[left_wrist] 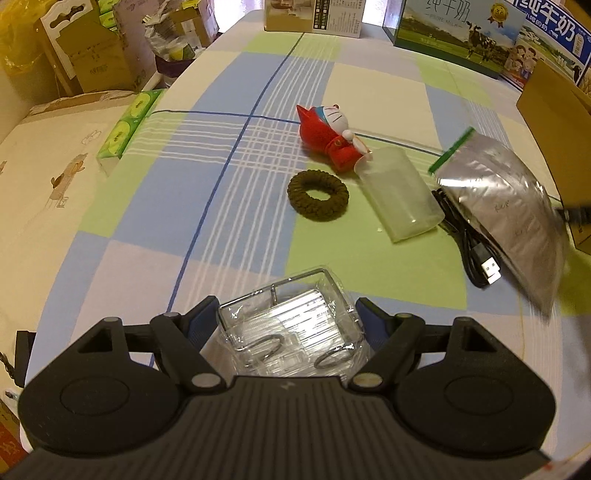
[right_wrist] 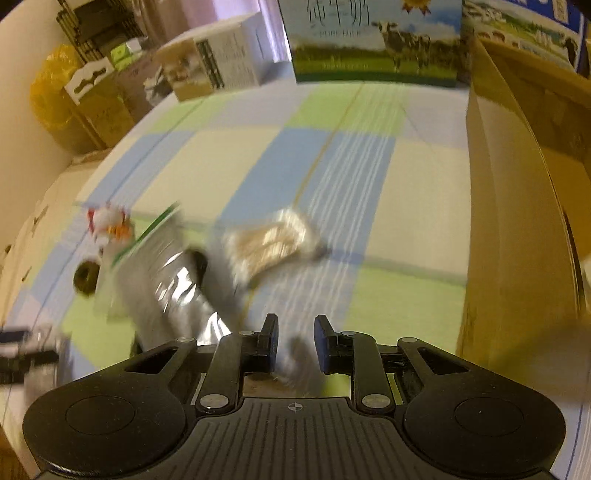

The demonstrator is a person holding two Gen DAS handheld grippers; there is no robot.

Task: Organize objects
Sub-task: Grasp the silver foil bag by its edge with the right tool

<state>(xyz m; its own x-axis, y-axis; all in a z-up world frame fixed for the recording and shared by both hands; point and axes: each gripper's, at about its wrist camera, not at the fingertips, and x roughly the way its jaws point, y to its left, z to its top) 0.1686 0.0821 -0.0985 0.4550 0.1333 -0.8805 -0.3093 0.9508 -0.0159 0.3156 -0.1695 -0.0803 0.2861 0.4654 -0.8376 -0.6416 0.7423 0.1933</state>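
Observation:
In the left wrist view my left gripper is shut on a clear plastic box with metal rings inside. Ahead on the checked sheet lie a red cartoon-cat toy, a brown hair tie, a translucent container and a black USB cable. A silver zip bag hangs tilted and blurred over the cable. The right wrist view is blurred. There my right gripper has a narrow gap, with the edge of the silver bag between its fingers. A clear packet lies beyond.
An open cardboard box stands along the right side, seen also as a cardboard box in the left view. Milk cartons line the far edge. A green tissue pack sits at the left edge, with stacked boxes beyond.

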